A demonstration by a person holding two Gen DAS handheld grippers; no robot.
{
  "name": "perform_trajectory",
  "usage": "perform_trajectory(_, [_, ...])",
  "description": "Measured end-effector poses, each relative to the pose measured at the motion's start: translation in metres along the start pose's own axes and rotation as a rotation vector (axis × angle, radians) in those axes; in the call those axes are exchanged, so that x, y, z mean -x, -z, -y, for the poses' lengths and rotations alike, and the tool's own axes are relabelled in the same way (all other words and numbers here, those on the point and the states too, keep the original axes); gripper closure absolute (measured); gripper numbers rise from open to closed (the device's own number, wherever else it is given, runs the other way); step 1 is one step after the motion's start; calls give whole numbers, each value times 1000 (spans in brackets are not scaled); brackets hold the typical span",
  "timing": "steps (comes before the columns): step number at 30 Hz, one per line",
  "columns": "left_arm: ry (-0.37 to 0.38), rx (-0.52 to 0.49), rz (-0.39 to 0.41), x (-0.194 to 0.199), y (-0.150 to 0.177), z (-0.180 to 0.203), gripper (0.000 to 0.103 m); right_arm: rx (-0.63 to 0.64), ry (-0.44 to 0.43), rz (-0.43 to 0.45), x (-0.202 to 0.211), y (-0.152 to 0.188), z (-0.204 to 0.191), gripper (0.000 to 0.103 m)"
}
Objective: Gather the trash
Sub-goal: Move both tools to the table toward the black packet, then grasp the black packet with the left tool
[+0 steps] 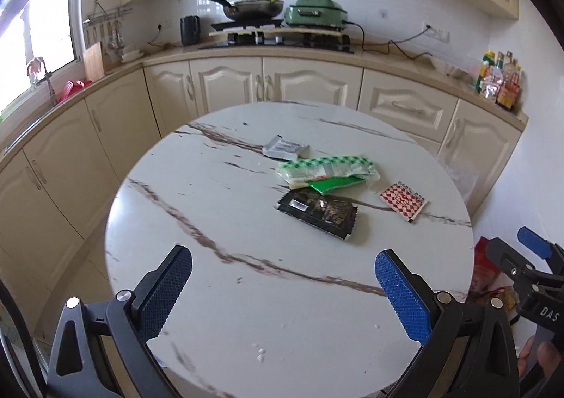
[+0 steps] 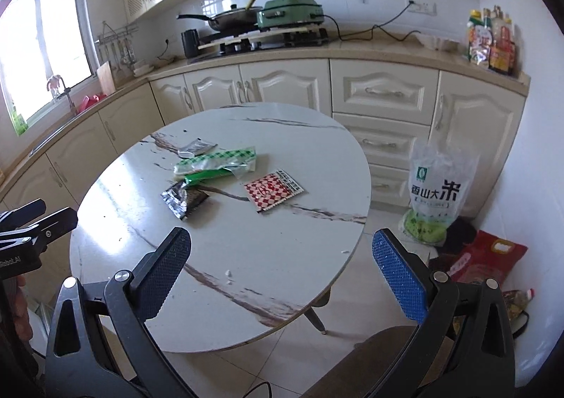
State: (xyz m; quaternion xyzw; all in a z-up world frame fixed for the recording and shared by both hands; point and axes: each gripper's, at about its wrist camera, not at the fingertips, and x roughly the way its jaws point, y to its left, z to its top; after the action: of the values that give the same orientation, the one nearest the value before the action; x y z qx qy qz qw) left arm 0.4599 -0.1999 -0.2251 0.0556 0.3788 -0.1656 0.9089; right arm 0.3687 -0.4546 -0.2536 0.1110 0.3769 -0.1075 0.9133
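Several wrappers lie on the round marble table (image 1: 218,207): a black one (image 1: 319,213), a green and white one (image 1: 326,169), a red checked one (image 1: 403,200) and a silver one (image 1: 285,148). They also show in the right wrist view: black (image 2: 183,199), green (image 2: 215,163), red checked (image 2: 274,188), silver (image 2: 195,148). My left gripper (image 1: 283,292) is open and empty above the table's near side, short of the wrappers. My right gripper (image 2: 282,274) is open and empty over the table's near right edge (image 2: 338,264).
Cream kitchen cabinets (image 1: 268,84) and a counter with a stove and pan (image 1: 253,8) curve behind the table. A rice bag (image 2: 437,190), a red bag (image 2: 490,257) and other packets stand on the floor to the right. A dark chair seat (image 2: 373,359) is below my right gripper.
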Motion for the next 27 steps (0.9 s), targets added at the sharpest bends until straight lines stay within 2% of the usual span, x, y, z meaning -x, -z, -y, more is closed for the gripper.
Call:
perform_trajectory(4, [6, 21, -78, -67, -47, 6, 1, -9, 0, -45, -27, -2, 14, 0])
perform_trajectory(6, [-20, 40, -121, -102, -66, 5, 1, -15, 1, -64, -40, -7, 20, 0])
perform_trajectory(9, [-18, 67, -168, -140, -89, -1, 1, -8, -11, -88, -59, -12, 25, 0])
perform_trajectory(12, [-35, 83, -195, -170, -111, -9, 1, 10, -19, -120, -79, -18, 25, 0])
perform_trajectory(15, [-1, 89, -215, -190, -126, -16, 4, 31, -28, -143, -95, -22, 25, 0])
perform_trajectory(18, [8, 71, -201, -199, -138, -19, 6, 60, -36, -164, -108, -27, 23, 0])
perform_trajectory(19, [13, 54, -190, -201, -139, -19, 8, 76, -40, -168, -111, -30, 21, 0])
perform_trajectory(21, [19, 12, -164, -203, -140, -19, 28, 113, -61, -187, -121, -36, 16, 0])
perform_trajectory(25, [41, -27, -145, -207, -146, -23, 43, 194, -101, -251, -143, -47, 5, 0])
perform_trajectory(27, [60, -41, -138, -212, -155, -27, 55, 219, -124, -282, -155, -51, -1, 0])
